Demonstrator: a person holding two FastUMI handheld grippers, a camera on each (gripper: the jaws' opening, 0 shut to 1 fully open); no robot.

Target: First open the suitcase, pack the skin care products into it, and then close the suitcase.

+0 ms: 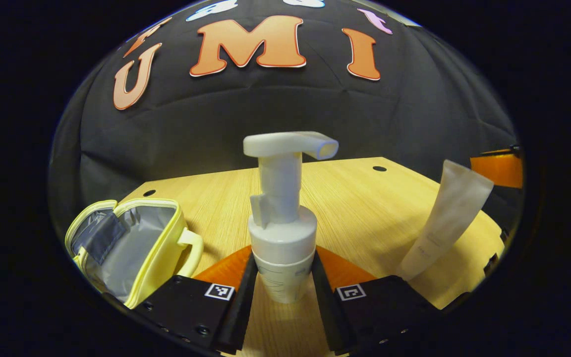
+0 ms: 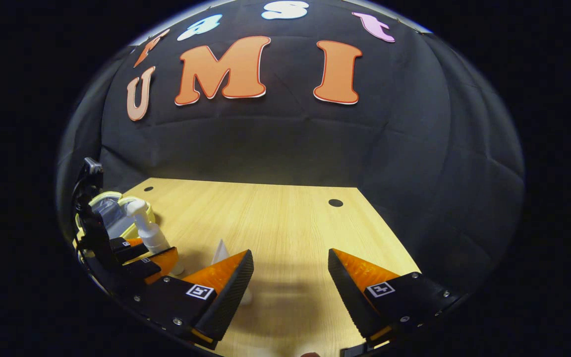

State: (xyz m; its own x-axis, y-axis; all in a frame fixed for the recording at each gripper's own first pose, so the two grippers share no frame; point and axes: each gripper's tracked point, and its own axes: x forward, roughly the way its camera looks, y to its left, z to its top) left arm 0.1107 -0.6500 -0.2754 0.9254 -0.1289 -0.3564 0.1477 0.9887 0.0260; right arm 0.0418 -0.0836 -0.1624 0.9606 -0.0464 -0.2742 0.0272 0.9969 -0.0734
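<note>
Gripping the white pump bottle (image 1: pixel 283 233) on both sides of its body, the left tool (image 1: pixel 282 277) holds it upright over the wooden tabletop (image 1: pixel 365 208) — nozzle pointing right in the left gripper view. To its left the yellow suitcase (image 1: pixel 137 248) lies unzipped, grey lining exposed. A frosted tube (image 1: pixel 446 220) stands leaning on the right. In the right gripper view the right tool (image 2: pixel 290 277) hangs spread wide with nothing between its fingers — the tube (image 2: pixel 221 253) just beyond its left finger
</note>
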